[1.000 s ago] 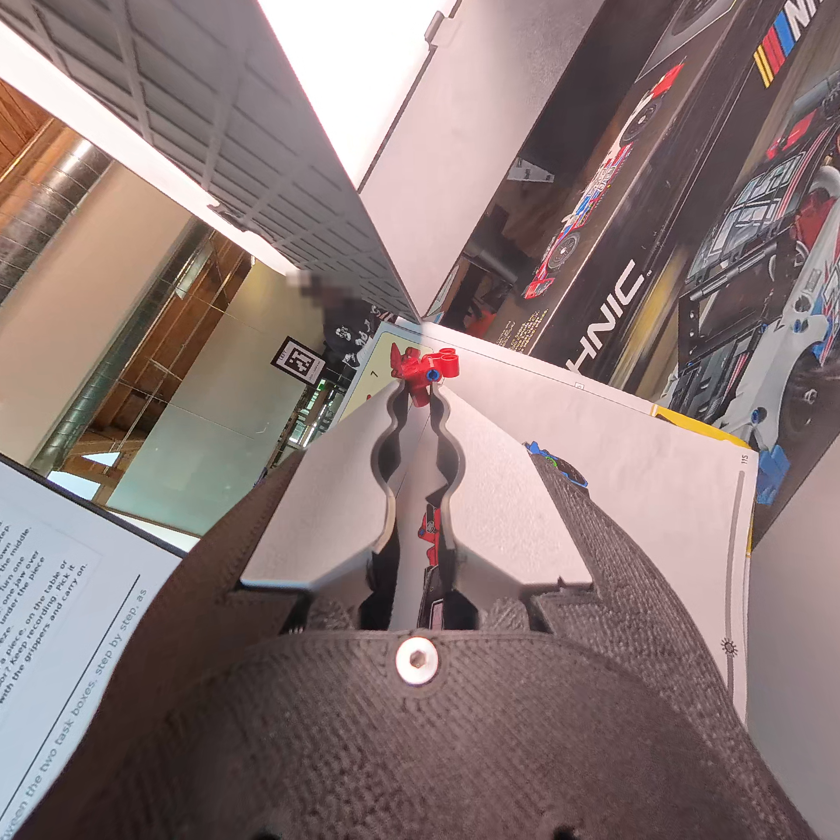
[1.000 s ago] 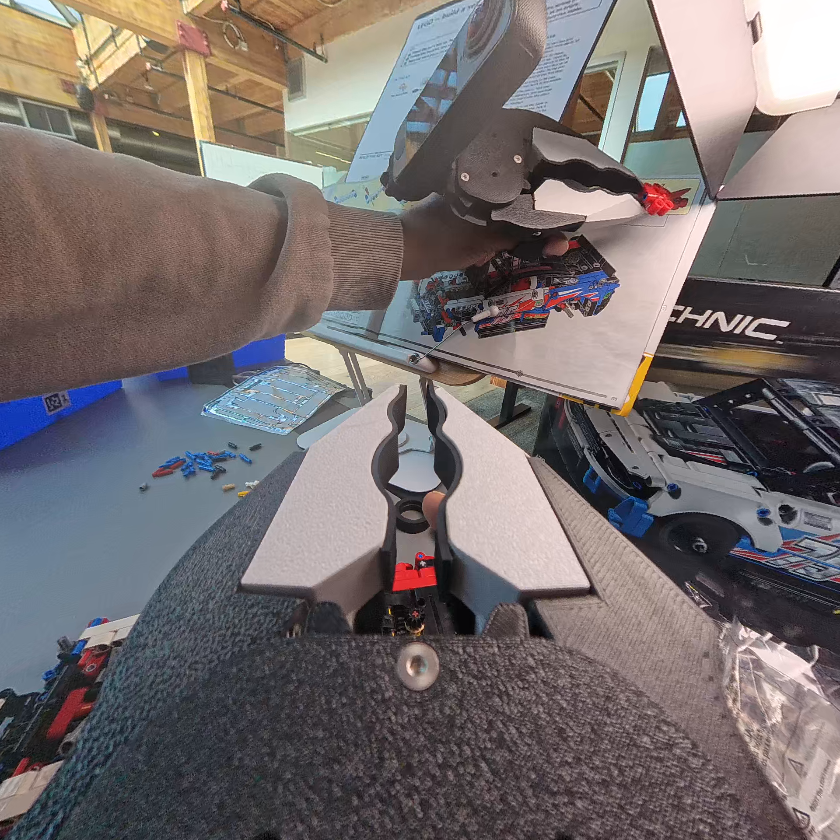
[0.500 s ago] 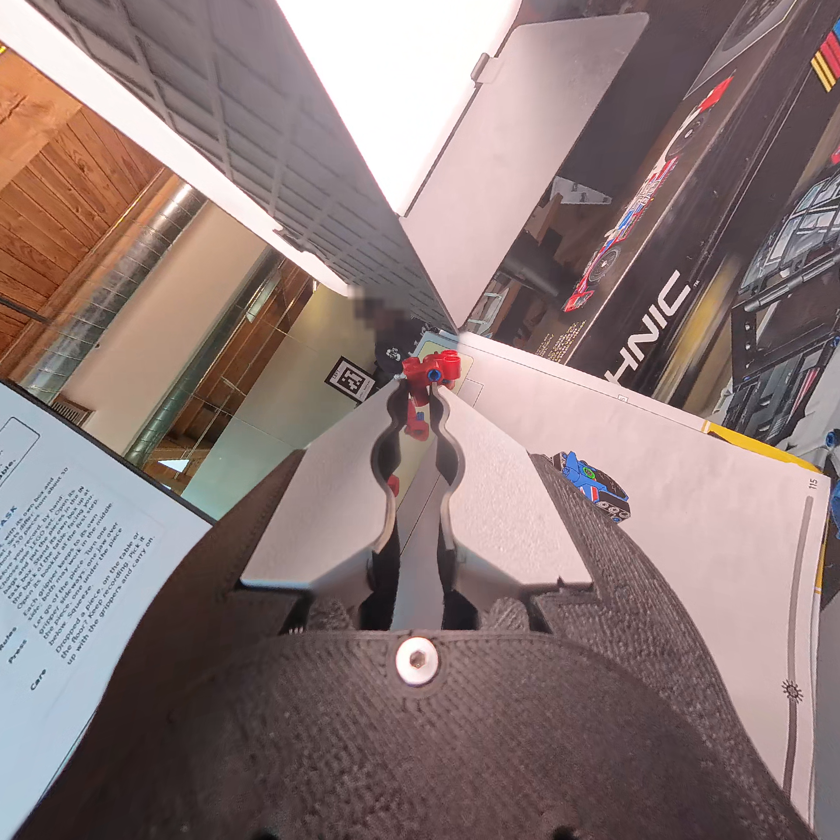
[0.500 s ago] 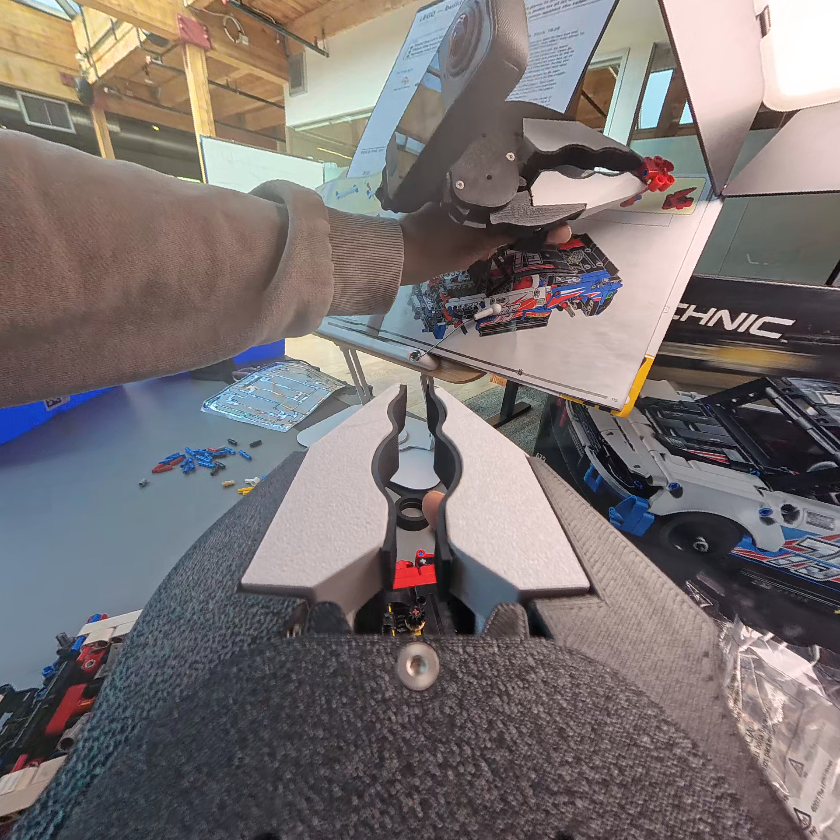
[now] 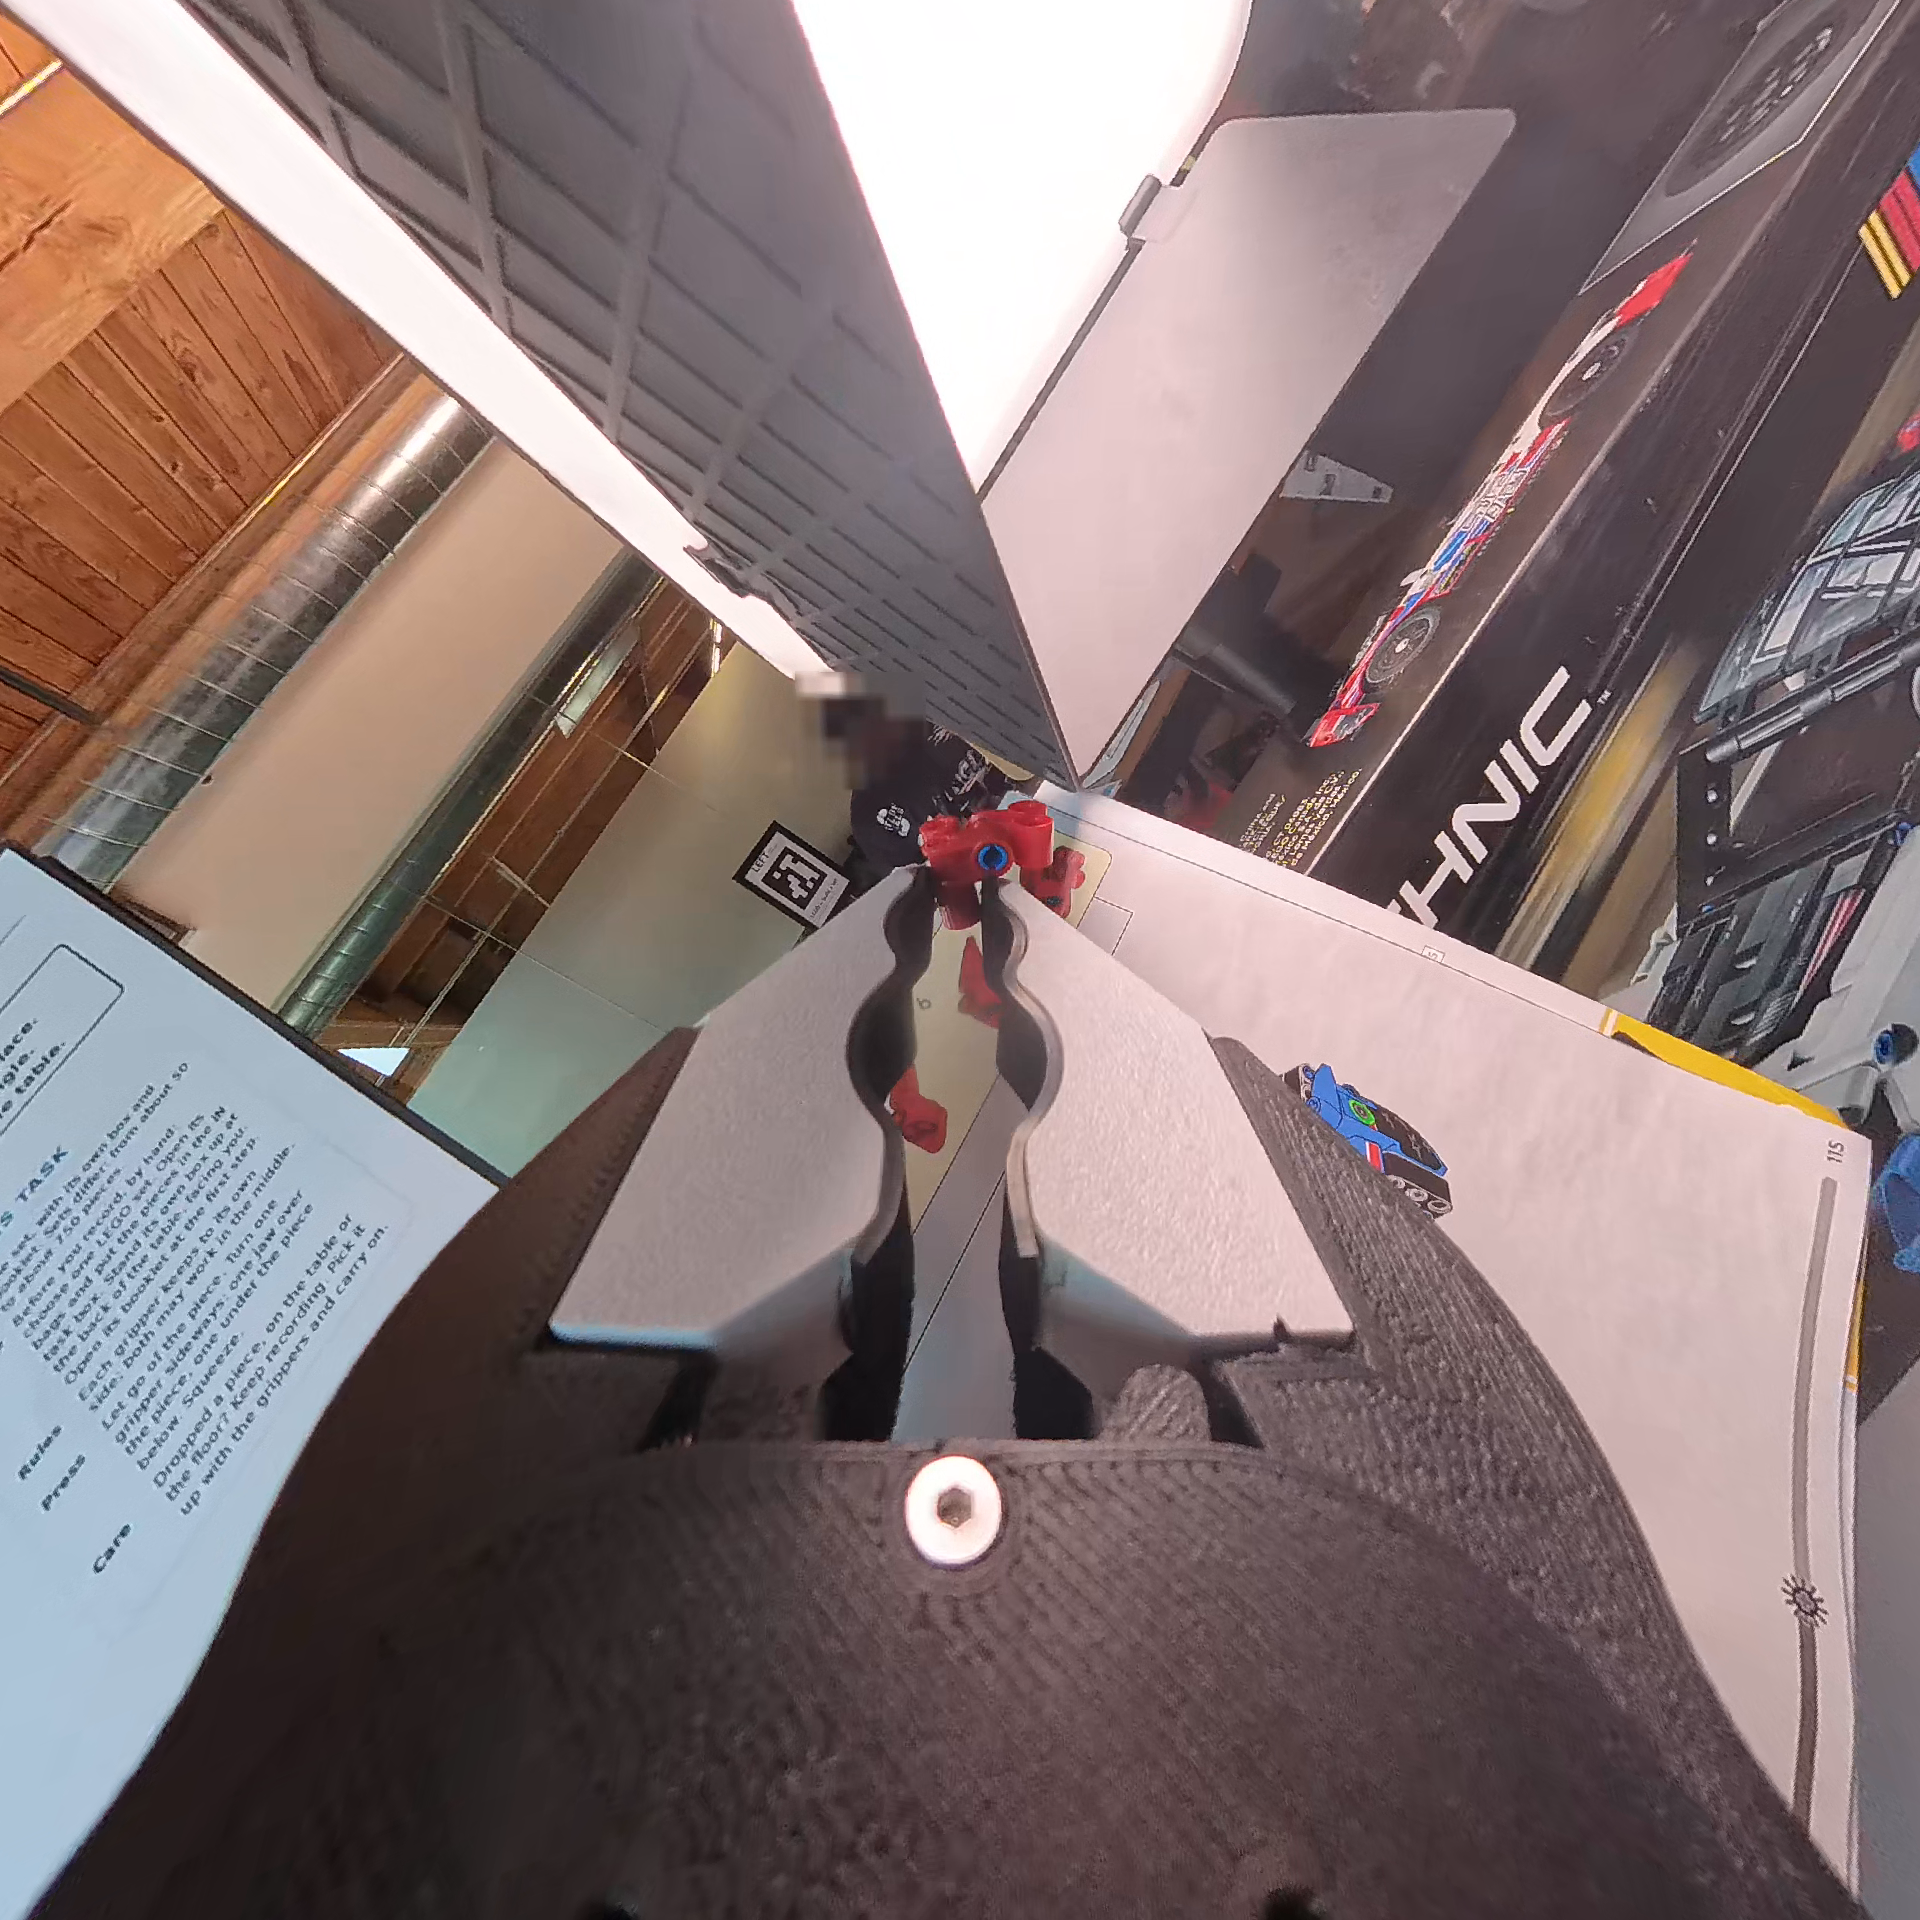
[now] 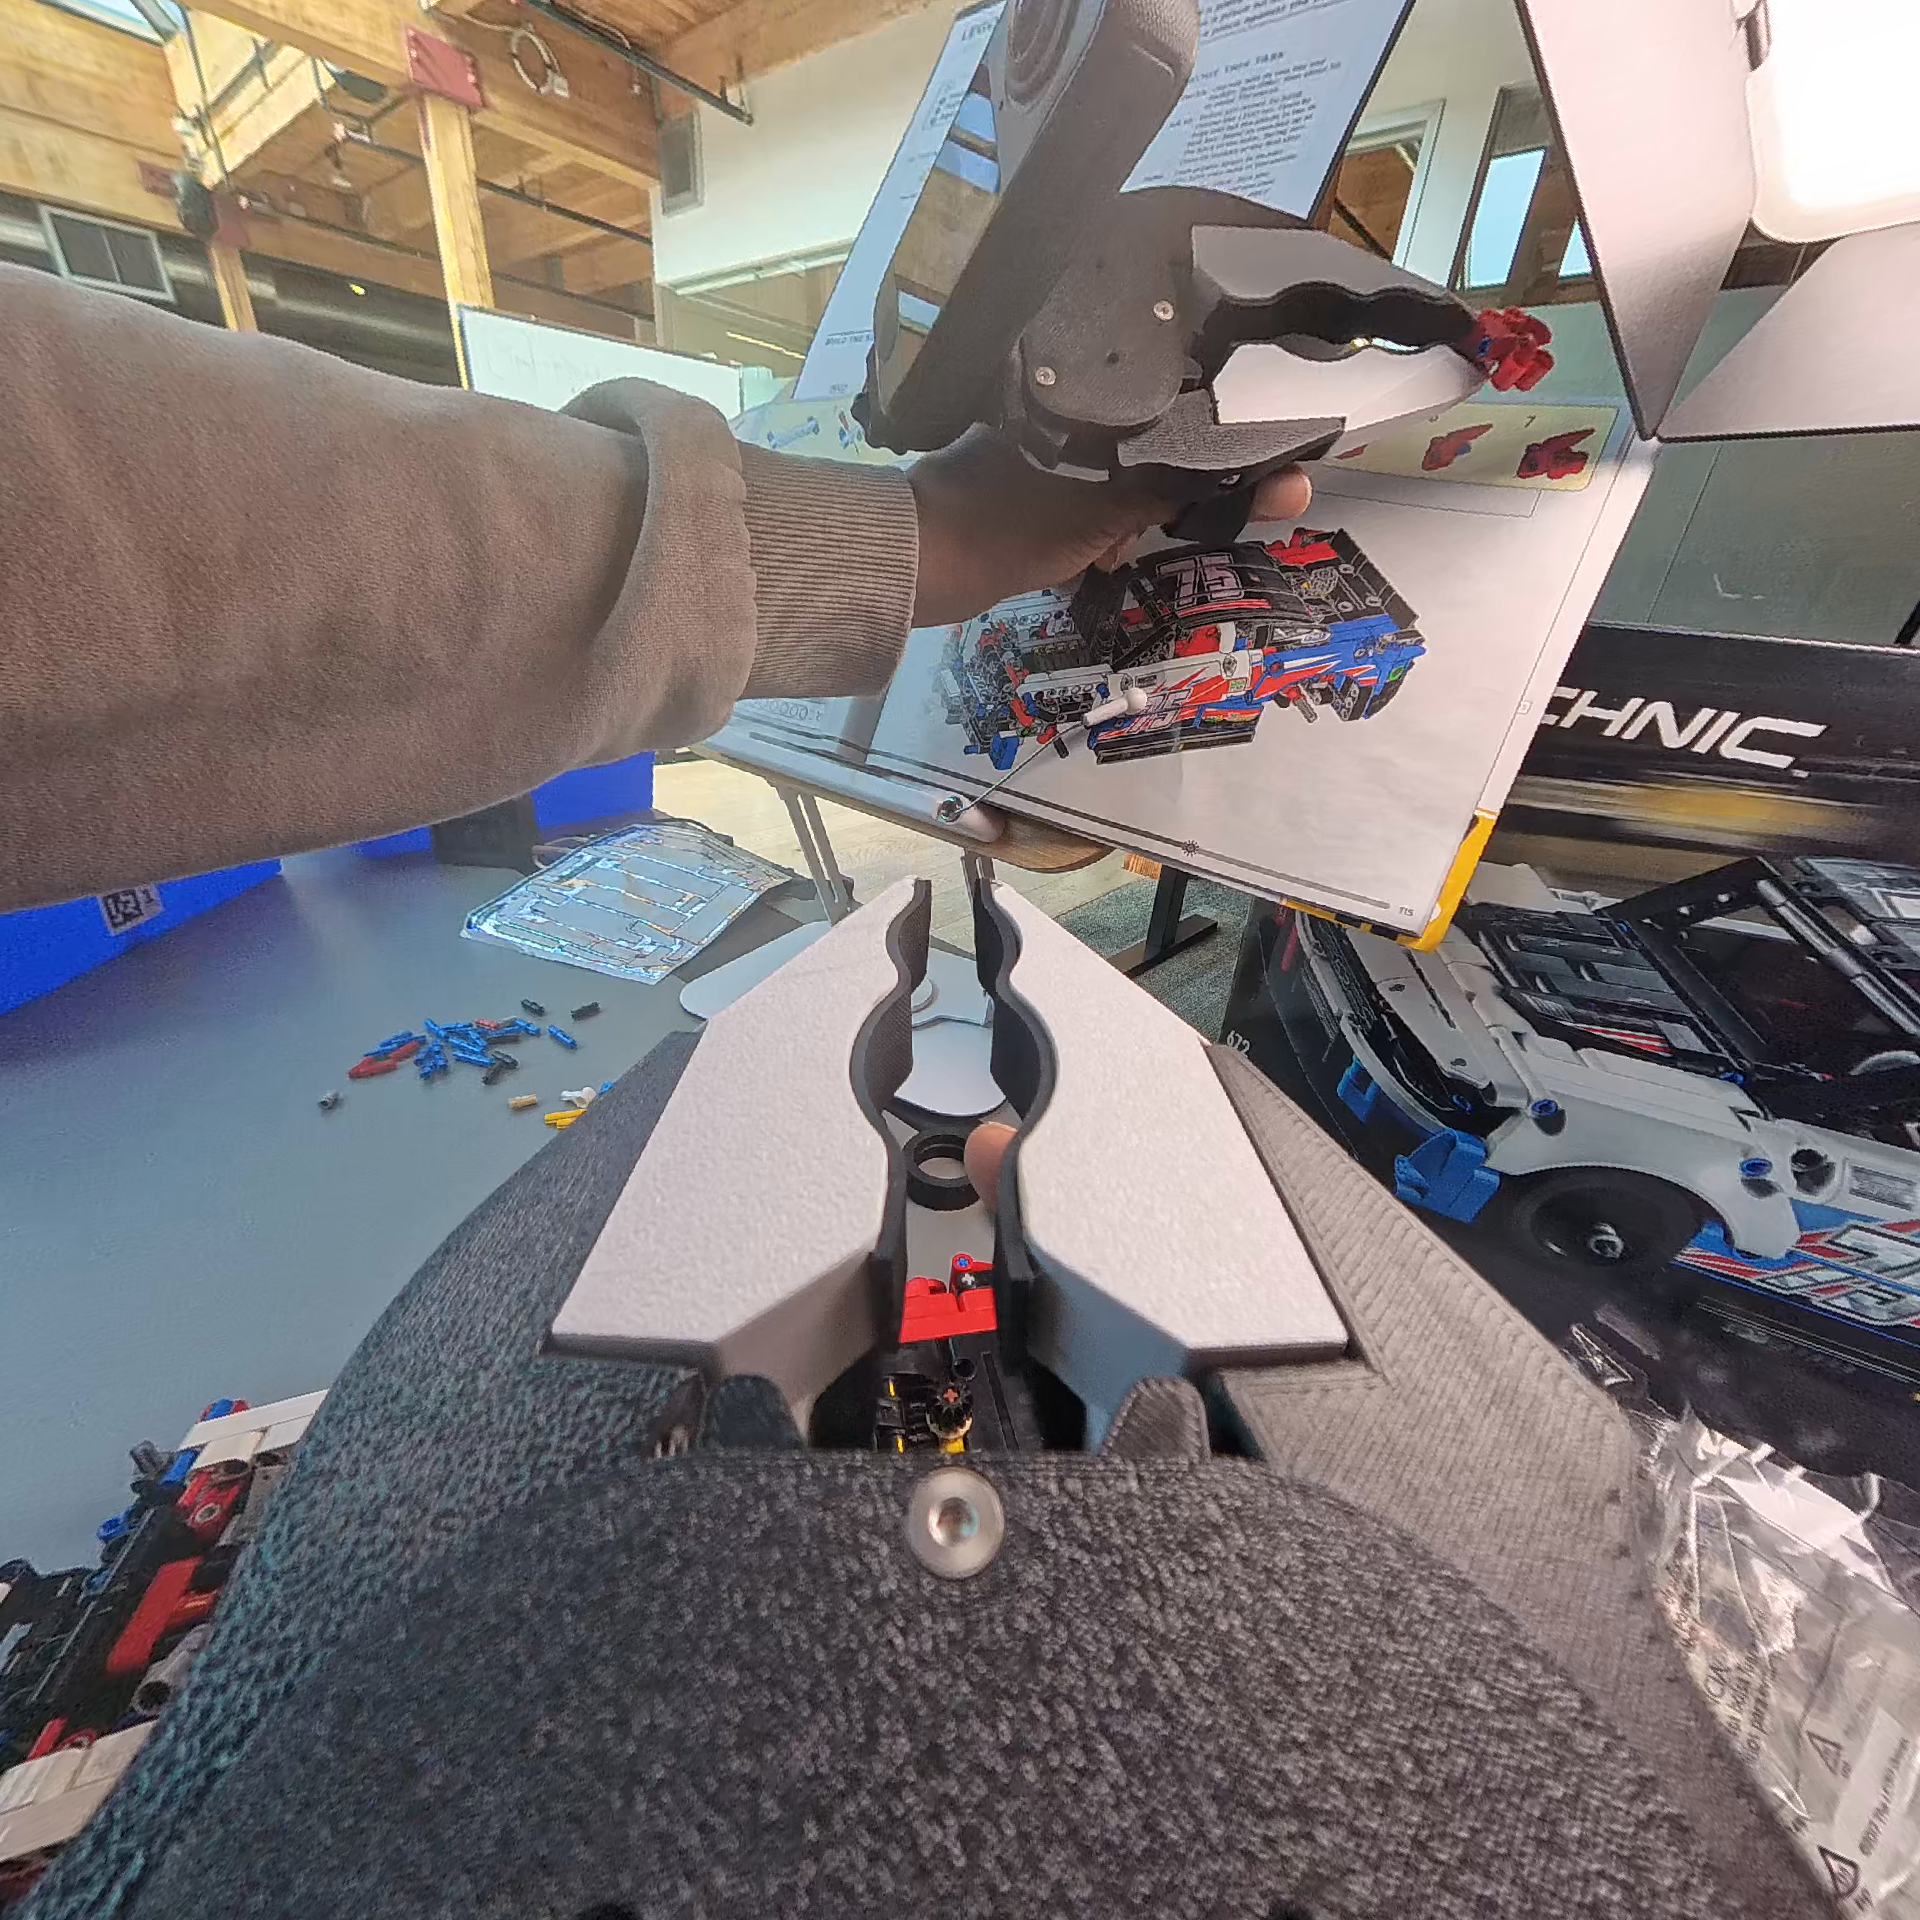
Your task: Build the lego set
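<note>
My left gripper (image 5: 961, 896) is shut on a small red lego piece with a blue pin (image 5: 982, 847). It holds the piece in the air by the top edge of the open instruction booklet (image 5: 1455, 1091). The right wrist view shows that gripper (image 6: 1475, 358) and the red piece (image 6: 1512, 348) above the booklet's (image 6: 1299, 831) car picture. My right gripper (image 6: 951, 902) is low over the table. Its jaws are nearly together with nothing between the tips. A partly built red, black and white model (image 6: 156, 1610) lies at lower left.
The booklet rests on a stand. The dark lego box (image 6: 1714, 727) stands behind it at right. Loose blue and red pins (image 6: 457, 1039) and a sticker sheet (image 6: 623, 914) lie on the grey table. A plastic bag (image 6: 1787, 1662) is at lower right. A light panel (image 5: 727, 312) hangs overhead. There is about 25 cm between the tips of the two grippers.
My left gripper has shifted up and along the booklet's top edge with the red piece still in it. My right gripper has stayed almost still.
</note>
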A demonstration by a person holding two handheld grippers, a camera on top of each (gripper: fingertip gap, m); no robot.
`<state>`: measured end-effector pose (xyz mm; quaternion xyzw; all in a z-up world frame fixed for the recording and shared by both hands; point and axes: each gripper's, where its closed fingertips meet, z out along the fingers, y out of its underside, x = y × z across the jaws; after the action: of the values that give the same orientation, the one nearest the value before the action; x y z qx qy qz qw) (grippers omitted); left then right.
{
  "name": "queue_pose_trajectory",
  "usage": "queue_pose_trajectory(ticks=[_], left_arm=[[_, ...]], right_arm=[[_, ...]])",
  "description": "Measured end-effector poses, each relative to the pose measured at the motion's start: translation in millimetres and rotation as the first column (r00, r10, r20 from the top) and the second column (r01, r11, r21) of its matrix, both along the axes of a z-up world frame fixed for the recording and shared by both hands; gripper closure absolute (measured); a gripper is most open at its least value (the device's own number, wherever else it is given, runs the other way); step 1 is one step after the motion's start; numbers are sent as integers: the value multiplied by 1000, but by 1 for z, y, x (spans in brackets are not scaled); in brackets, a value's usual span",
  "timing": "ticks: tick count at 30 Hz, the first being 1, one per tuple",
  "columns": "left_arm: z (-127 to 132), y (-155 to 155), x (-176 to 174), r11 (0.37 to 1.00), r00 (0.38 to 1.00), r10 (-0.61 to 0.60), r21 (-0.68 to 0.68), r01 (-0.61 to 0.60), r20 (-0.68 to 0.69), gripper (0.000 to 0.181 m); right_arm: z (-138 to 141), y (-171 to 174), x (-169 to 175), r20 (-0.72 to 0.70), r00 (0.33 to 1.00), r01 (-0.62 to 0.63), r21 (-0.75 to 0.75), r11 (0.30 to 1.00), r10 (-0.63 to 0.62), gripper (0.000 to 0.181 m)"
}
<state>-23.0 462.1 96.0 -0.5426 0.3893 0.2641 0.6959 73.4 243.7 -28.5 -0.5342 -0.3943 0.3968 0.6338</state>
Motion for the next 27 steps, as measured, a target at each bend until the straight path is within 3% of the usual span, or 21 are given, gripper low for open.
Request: queue_pose_trajectory(ticks=[27], left_arm=[[-8, 0, 2, 999, 992, 38, 5, -38, -121, 174]], right_arm=[[-4, 3, 0, 4, 1000, 1, -14, 1000, -1, 177]])
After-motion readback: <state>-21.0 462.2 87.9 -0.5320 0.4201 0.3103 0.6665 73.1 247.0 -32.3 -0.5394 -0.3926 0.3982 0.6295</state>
